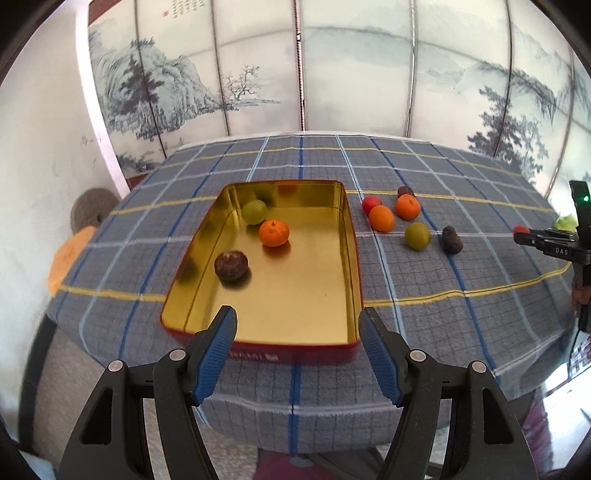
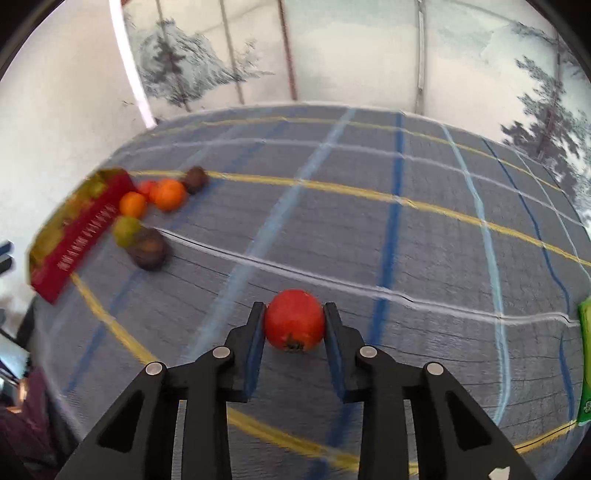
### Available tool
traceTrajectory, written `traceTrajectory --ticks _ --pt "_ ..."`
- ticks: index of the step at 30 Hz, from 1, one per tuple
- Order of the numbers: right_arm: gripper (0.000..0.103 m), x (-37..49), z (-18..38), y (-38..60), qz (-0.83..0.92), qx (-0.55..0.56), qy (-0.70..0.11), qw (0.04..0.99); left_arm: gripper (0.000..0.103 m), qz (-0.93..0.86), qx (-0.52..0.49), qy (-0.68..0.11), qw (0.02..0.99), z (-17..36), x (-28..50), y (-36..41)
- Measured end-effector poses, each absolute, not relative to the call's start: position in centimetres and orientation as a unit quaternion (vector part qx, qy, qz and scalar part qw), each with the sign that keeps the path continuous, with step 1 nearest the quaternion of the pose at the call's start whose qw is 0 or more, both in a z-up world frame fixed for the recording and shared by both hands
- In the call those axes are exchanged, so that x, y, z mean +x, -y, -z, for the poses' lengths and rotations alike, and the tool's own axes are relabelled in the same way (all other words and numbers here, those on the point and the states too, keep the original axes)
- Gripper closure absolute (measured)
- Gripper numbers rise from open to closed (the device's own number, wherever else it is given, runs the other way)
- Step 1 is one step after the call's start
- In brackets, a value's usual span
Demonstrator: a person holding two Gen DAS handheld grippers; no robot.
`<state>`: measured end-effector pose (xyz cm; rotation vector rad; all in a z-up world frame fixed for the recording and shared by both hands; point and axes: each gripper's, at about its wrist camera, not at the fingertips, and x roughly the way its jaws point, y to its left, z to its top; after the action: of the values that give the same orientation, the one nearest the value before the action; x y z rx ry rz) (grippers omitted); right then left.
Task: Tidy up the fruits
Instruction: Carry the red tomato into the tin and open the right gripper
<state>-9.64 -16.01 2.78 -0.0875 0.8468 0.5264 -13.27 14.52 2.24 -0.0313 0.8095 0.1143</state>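
White letters "DAS" stood on the black right claw [image 1: 554,242], at three o'clock in the left wrist view. White print on the red tin [image 1: 258,356] wall and red characters on the screen [image 1: 184,9] were unreadable.

Left tool [image 1: 297,325]: jaws apart with nothing between them, tilted downward, poised over the near rim of the gold-lined rectangular tin [image 1: 295,345]. Right tool [image 2: 294,321]: blue pads pressed on both sides of a round red fruit [image 2: 294,319], tilted downward, well apart from that tin.
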Motion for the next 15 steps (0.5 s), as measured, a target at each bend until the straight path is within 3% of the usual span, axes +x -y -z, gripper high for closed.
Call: traceTrajectory --ticks 6,11,15 --pt "0.075 -11.1 -7.3 6.2 -0.374 -0.031 -0.369 0.850 0.034 -0.070 -0.067 -0.398 0.912 -1.8 -15.3 -15.7" --pt "0.075 -10.9 -7.6 -4.8 -0.466 -0.036 -0.378 0.799 0.033 -0.098 -0.089 -0.392 0.910 -1.6 -17.1 -16.2" --pt "0.075 -10.2 -5.6 -12.2 -0.489 -0.066 -0.406 0.770 0.023 -0.121 -0.070 -0.391 0.910 -1.4 -18.4 -15.8"
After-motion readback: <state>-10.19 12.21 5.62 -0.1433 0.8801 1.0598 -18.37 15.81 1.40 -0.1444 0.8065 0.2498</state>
